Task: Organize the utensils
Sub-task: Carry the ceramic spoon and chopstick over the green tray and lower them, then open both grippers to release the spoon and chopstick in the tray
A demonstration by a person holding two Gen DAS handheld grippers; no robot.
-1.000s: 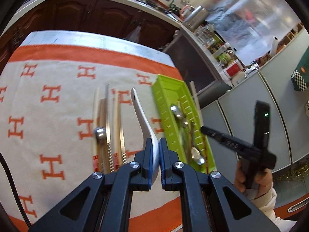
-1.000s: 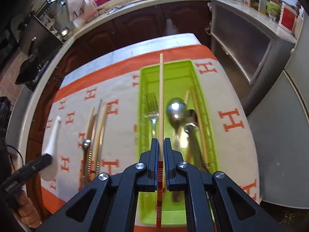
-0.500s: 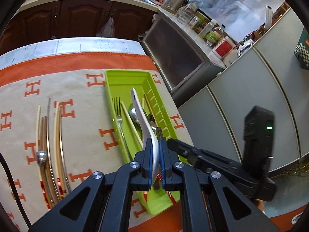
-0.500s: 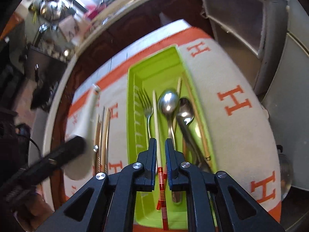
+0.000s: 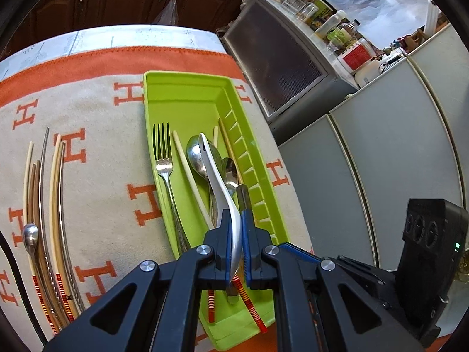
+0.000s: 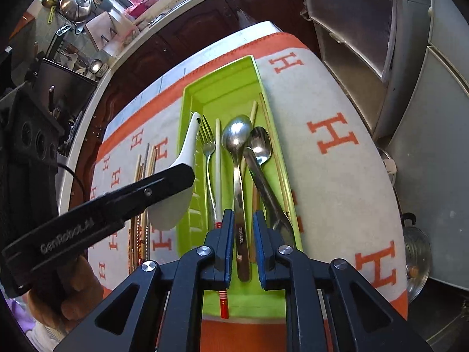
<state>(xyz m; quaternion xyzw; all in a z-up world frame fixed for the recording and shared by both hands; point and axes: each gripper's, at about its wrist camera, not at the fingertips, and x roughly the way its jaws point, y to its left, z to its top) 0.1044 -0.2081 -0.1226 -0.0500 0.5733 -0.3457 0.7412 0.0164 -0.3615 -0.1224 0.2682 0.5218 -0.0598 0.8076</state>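
broadly, the desk [image 5: 176, 36] carries a cream cloth [image 5: 96, 176] with orange h marks, and on it the long green tray [image 5: 187, 88] lies with its long axis running away from both cameras. inside the tray a fork [image 5: 163, 158], two metal spoons [image 6: 238, 140] and several chopsticks [image 6: 217, 158] lie lengthwise, bowls and tines pointing to the far end. left of the tray on the cloth, a bundle of loose chopsticks [image 5: 55, 193] and a small spoon [image 5: 30, 236] lie parallel to it. the left gripper [image 5: 233, 234] is pressed together on the bowl of a white ceramic spoon [image 5: 218, 182], held above the tray's near half, handle pointing away along the tray. the right gripper [image 6: 244, 240] hangs over the tray's near end with its fingers spread a little, gripping nothing; a spoon handle and a red-striped chopstick end show below the gap.
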